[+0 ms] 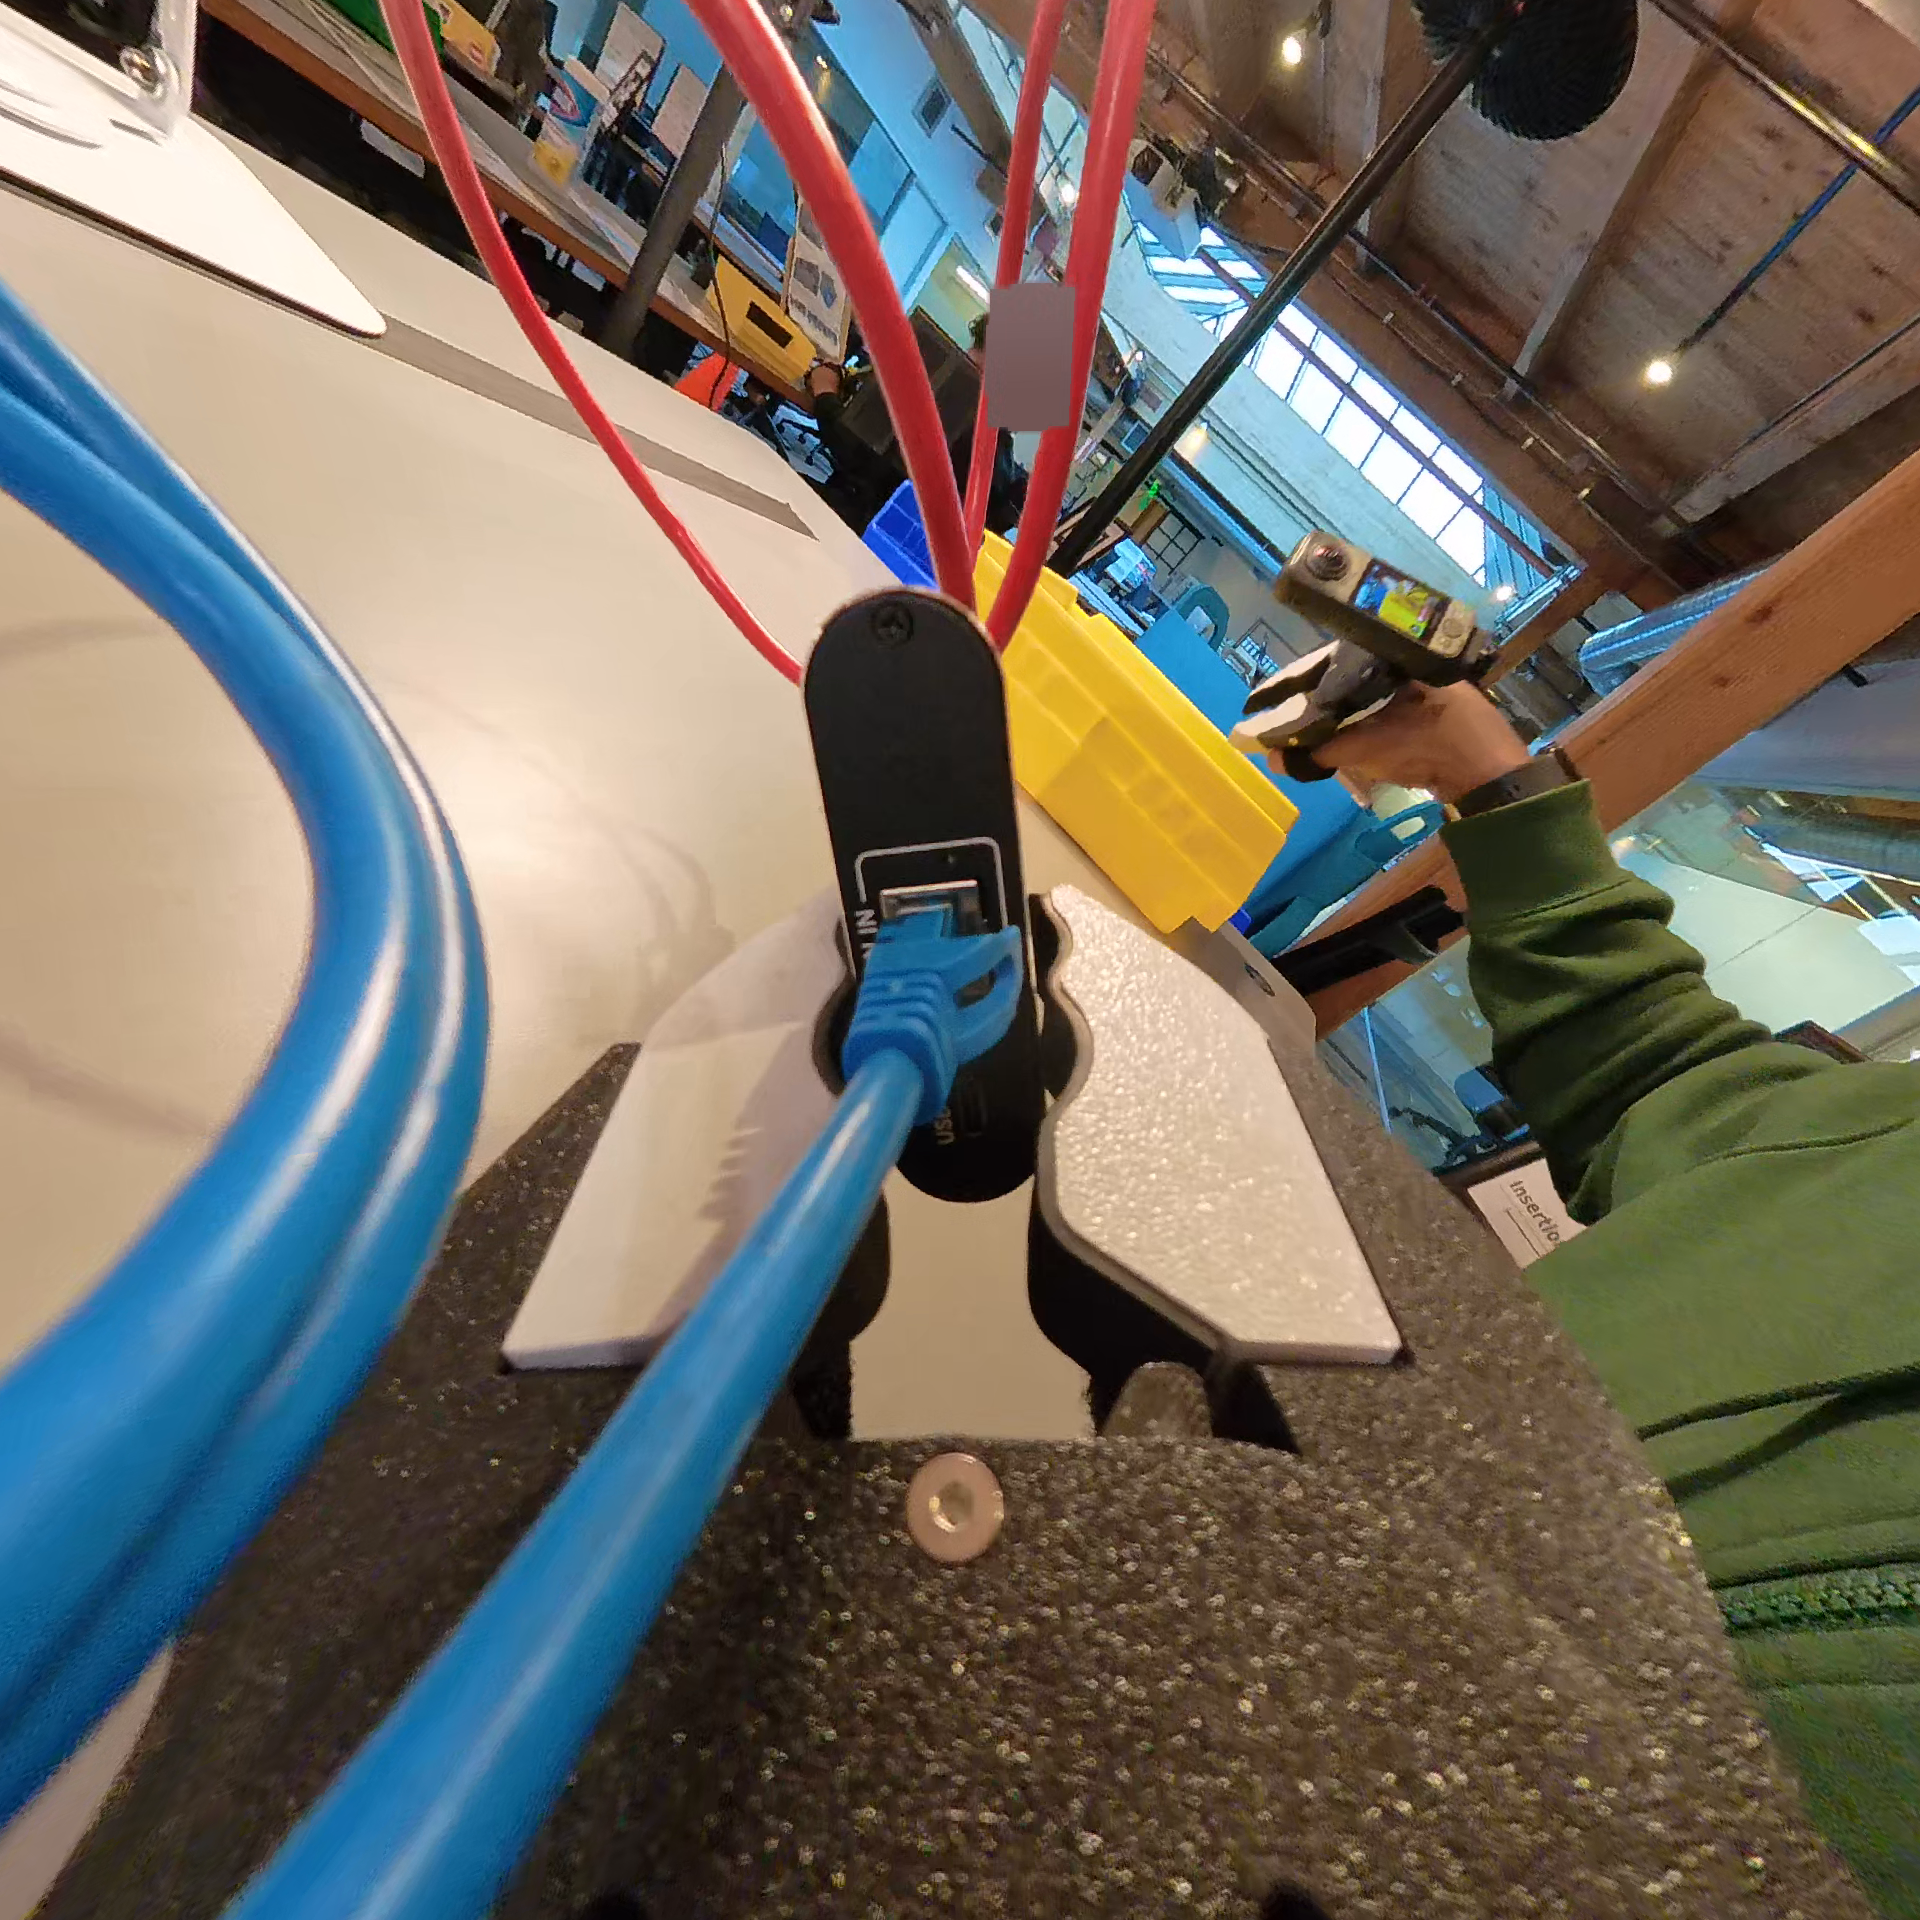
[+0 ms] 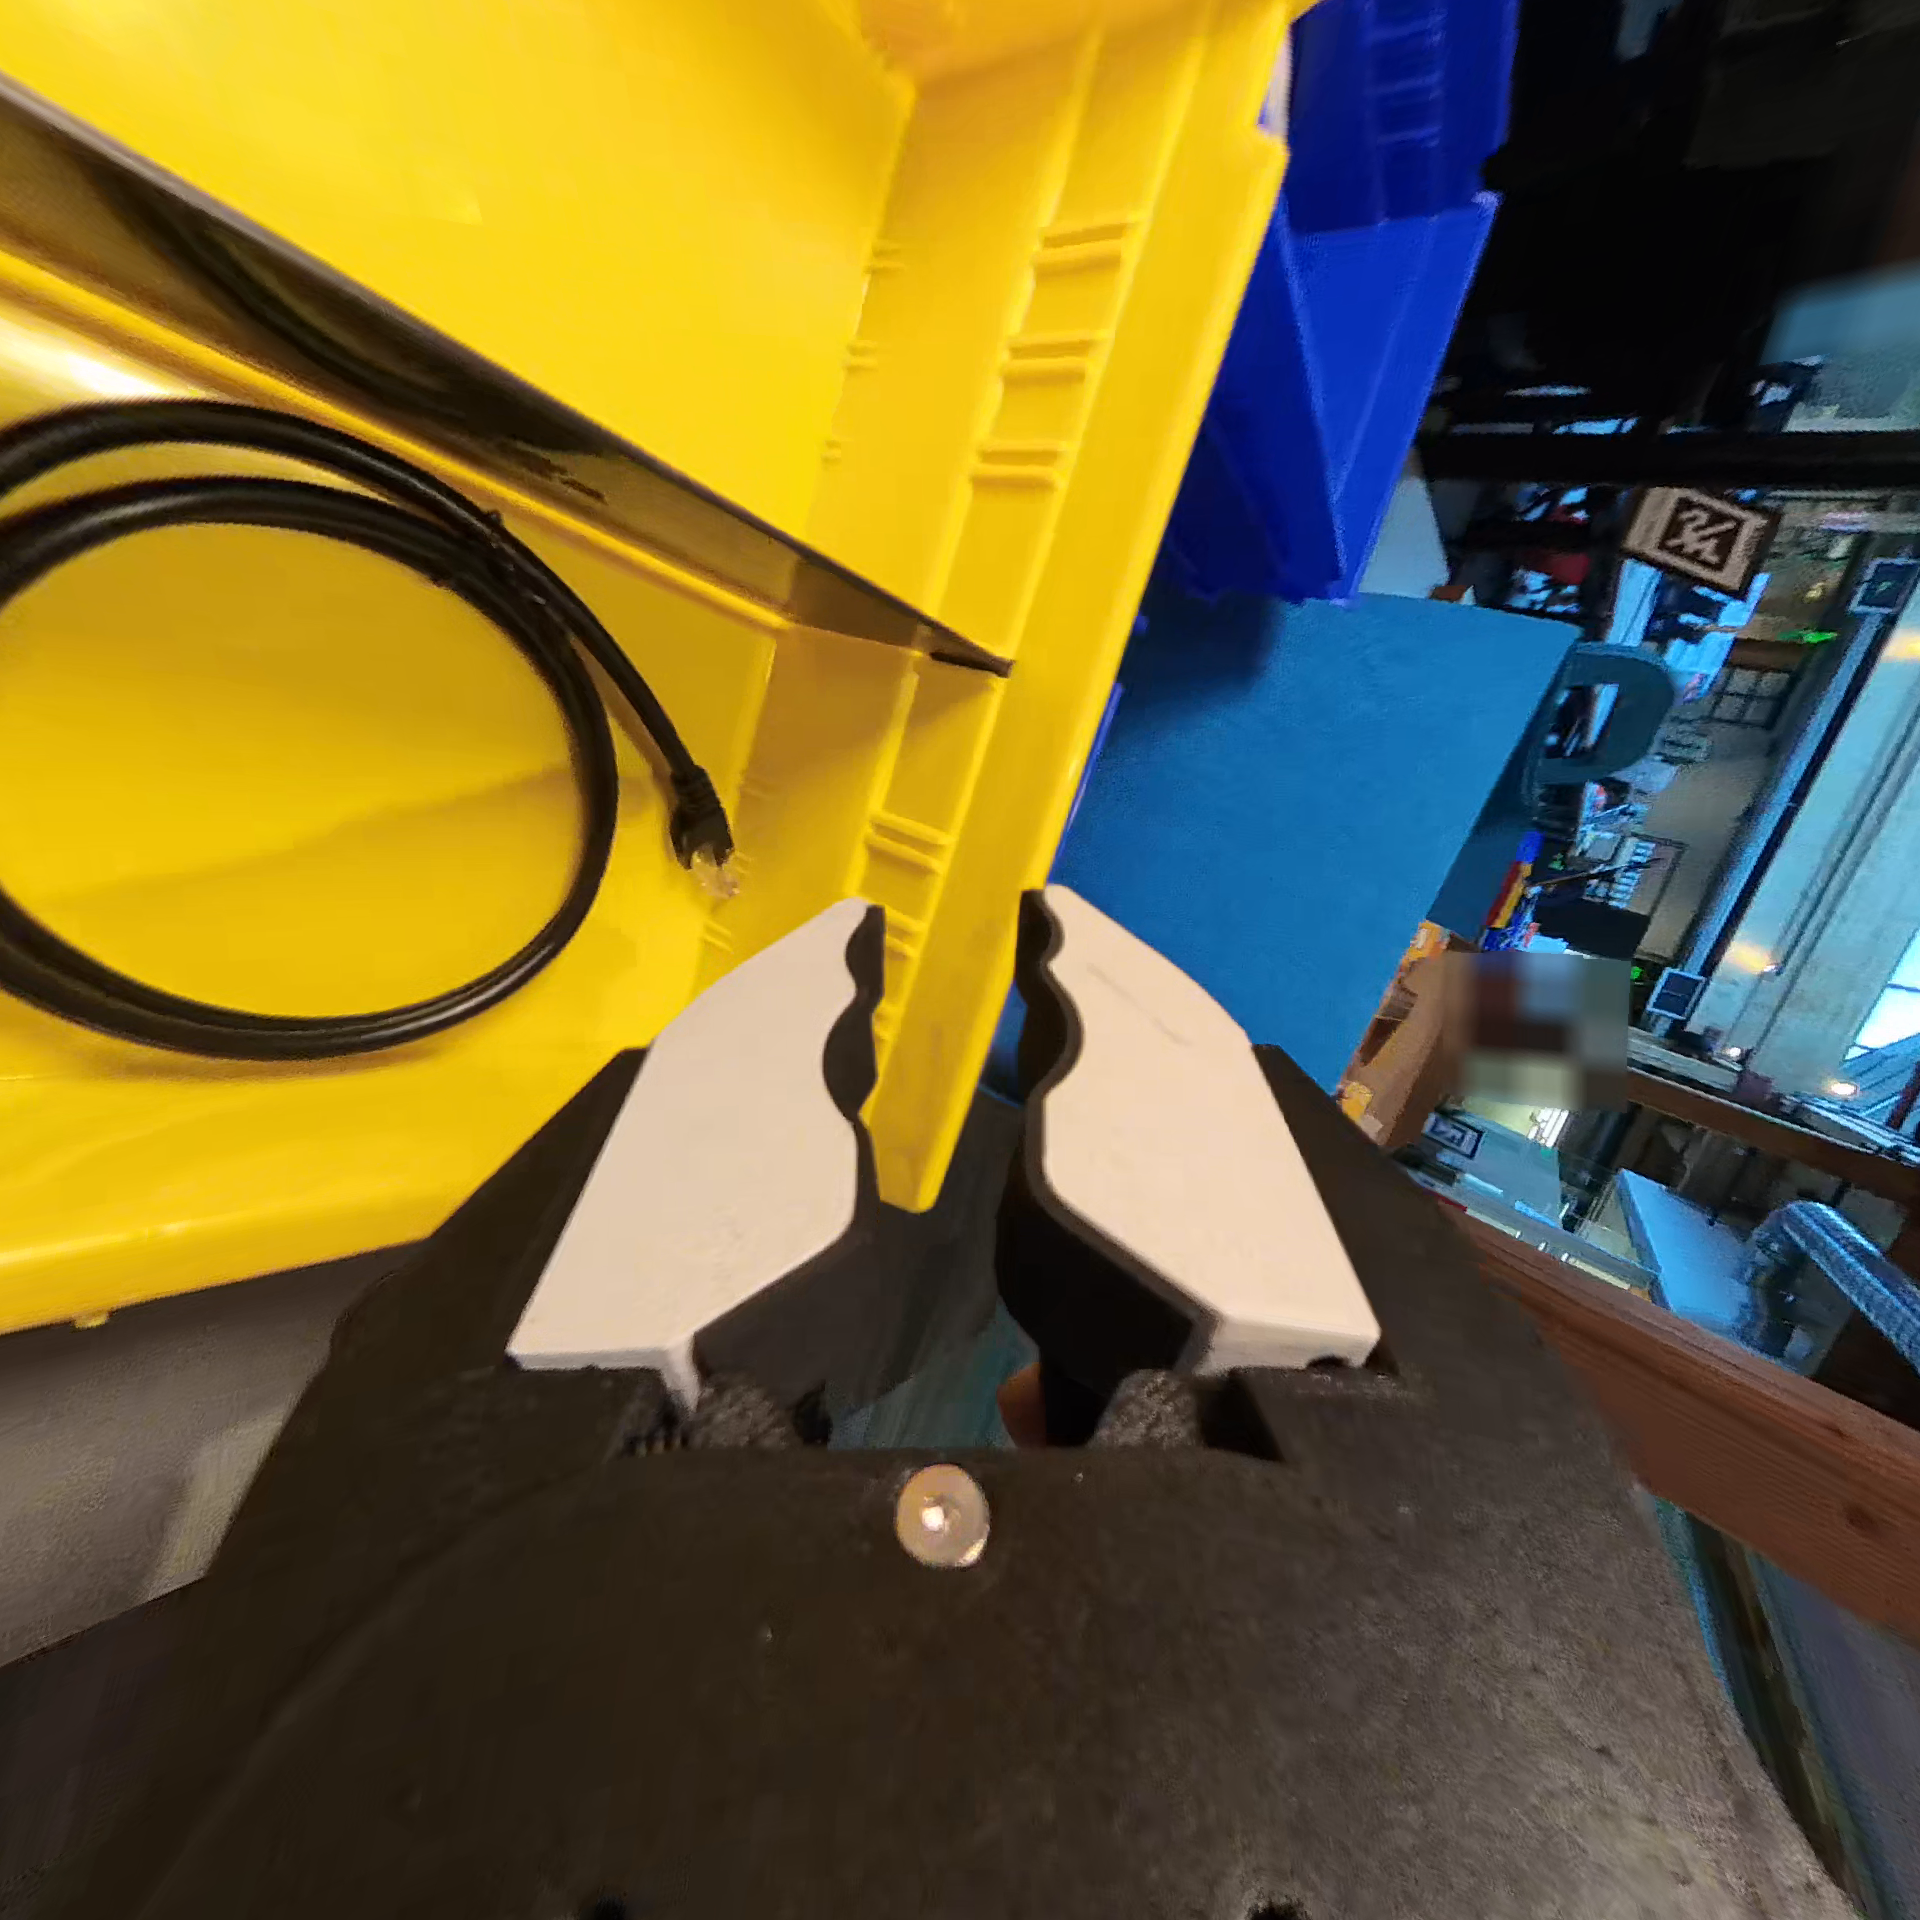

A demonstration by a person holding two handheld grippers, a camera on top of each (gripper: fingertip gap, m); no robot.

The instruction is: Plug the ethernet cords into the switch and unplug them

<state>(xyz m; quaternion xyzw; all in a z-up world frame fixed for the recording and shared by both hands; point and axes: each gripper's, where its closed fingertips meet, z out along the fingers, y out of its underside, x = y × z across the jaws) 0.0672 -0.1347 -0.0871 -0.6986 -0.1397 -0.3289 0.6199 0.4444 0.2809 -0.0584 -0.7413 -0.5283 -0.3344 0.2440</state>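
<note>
In the left wrist view my left gripper (image 1: 940, 909) is shut on a black switch (image 1: 914, 748), gripping its sides and holding it end-on above the table. A blue ethernet cord's plug (image 1: 925, 997) sits in the port on the switch's near face. Its cable (image 1: 364, 831) loops round on the left. Red cords (image 1: 862, 312) rise from the switch's far end. My right gripper (image 2: 951, 909) is open a little and empty, beside a yellow bin (image 2: 416, 260). It also shows in the left wrist view (image 1: 1299, 707), held up at the right. A coiled black ethernet cord (image 2: 582, 727) lies in the bin.
The pale table (image 1: 416, 623) runs left of the switch. The yellow bin (image 1: 1122, 758) and a blue bin (image 1: 899, 530) stand behind the switch. A blue bin (image 2: 1351, 312) also stands beyond the yellow one. A person's green sleeve (image 1: 1662, 1143) fills the right side. The grippers' ends are close to 55 cm from one another.
</note>
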